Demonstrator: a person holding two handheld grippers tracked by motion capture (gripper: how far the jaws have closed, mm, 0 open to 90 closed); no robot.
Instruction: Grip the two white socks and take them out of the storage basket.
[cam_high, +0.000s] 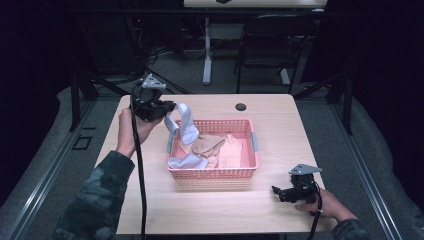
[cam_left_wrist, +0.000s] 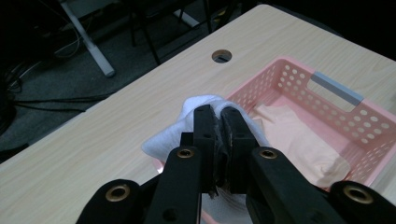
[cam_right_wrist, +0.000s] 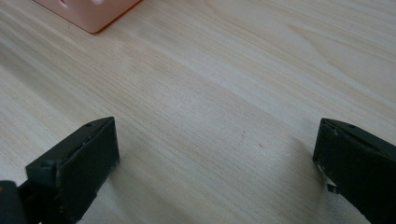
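Observation:
A pink perforated basket (cam_high: 252, 145) stands mid-table with tan and peach cloths (cam_high: 210, 145) inside. My left gripper (cam_high: 167, 106), held above the basket's far left corner, is shut on a white cloth (cam_high: 186, 122) that hangs from it down into the basket. In the left gripper view the jaws press together on the white cloth (cam_left_wrist: 196, 108), with the basket (cam_left_wrist: 336, 88) and a peach cloth (cam_left_wrist: 294, 135) beyond. My right gripper (cam_high: 278, 191) rests low on the table near the front right, its jaws wide apart over bare wood (cam_right_wrist: 210, 135).
A round cable hole (cam_high: 241, 106) sits near the table's far edge. A chair (cam_high: 275, 45) and a table leg (cam_high: 207, 50) stand beyond the table. A corner of the basket (cam_right_wrist: 88, 14) lies ahead of the right gripper.

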